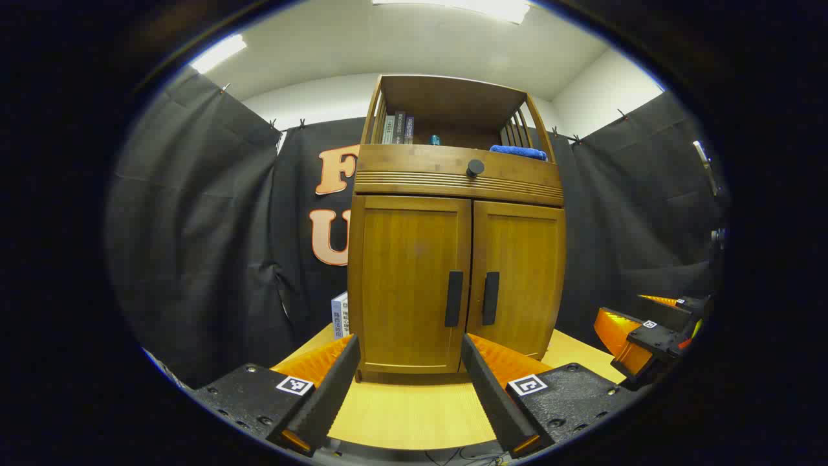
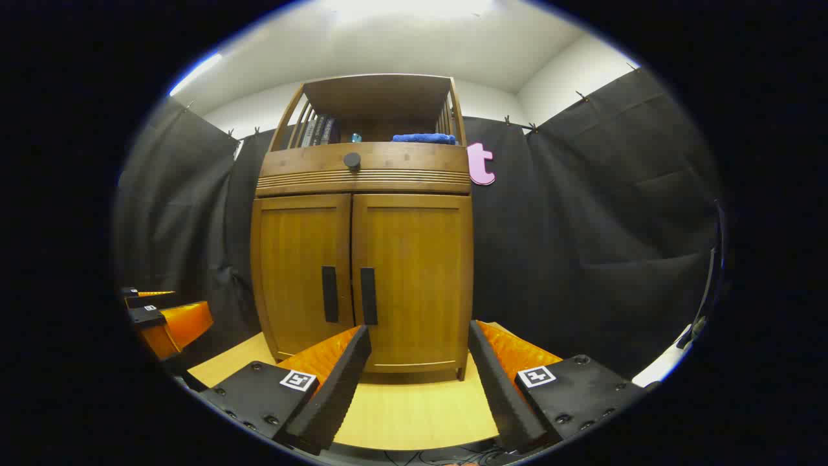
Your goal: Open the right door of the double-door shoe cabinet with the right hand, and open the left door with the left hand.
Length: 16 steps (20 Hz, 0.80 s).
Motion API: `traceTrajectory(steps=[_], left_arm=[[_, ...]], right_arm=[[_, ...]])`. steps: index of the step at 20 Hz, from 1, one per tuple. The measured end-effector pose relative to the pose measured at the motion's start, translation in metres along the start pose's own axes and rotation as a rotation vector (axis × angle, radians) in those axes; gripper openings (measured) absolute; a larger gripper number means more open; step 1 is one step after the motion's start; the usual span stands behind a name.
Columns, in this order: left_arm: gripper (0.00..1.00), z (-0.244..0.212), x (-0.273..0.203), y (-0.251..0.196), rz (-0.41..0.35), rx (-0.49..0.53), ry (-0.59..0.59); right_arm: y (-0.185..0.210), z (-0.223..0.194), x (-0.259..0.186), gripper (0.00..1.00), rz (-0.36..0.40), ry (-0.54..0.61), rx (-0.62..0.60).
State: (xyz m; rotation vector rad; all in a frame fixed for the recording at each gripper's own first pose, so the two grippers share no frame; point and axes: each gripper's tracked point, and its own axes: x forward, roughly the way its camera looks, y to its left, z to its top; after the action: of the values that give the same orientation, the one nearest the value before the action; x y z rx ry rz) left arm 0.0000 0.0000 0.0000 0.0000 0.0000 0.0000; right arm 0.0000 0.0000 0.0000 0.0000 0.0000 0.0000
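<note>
Double-door shoe cabinet [image 1: 453, 194], warm brown wood, stands upright on a light wooden tabletop [image 1: 414, 414]. Left door [image 1: 407, 285] and right door [image 1: 521, 278] both closed, flush, meeting at centre seam. Each carries a dark vertical bar handle: left handle [image 1: 454, 298], right handle [image 1: 491, 298], just beside the seam.

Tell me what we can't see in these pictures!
- Inside the cabinet: the left door and right door are shut in both views.
- Book beside the cabinet, left gripper view: mostly hidden behind the cabinet's side.
- Small teal thing on the top shelf: too small to identify.
</note>
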Motion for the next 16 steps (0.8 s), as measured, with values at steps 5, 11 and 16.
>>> traceTrajectory(steps=[5,11,16], left_arm=[[0.92,0.009,0.009,0.004,-0.025,-0.02,-0.039],[0.92,0.004,0.023,0.01,-0.037,-0.059,-0.021],[0.92,-0.005,0.033,0.024,-0.005,-0.062,0.01]], right_arm=[[0.009,-0.002,0.009,0.98,-0.012,0.005,-0.027],[0.012,-0.007,0.015,0.98,-0.035,0.028,-0.018],[0.018,-0.011,0.021,0.98,-0.037,0.045,-0.024]])
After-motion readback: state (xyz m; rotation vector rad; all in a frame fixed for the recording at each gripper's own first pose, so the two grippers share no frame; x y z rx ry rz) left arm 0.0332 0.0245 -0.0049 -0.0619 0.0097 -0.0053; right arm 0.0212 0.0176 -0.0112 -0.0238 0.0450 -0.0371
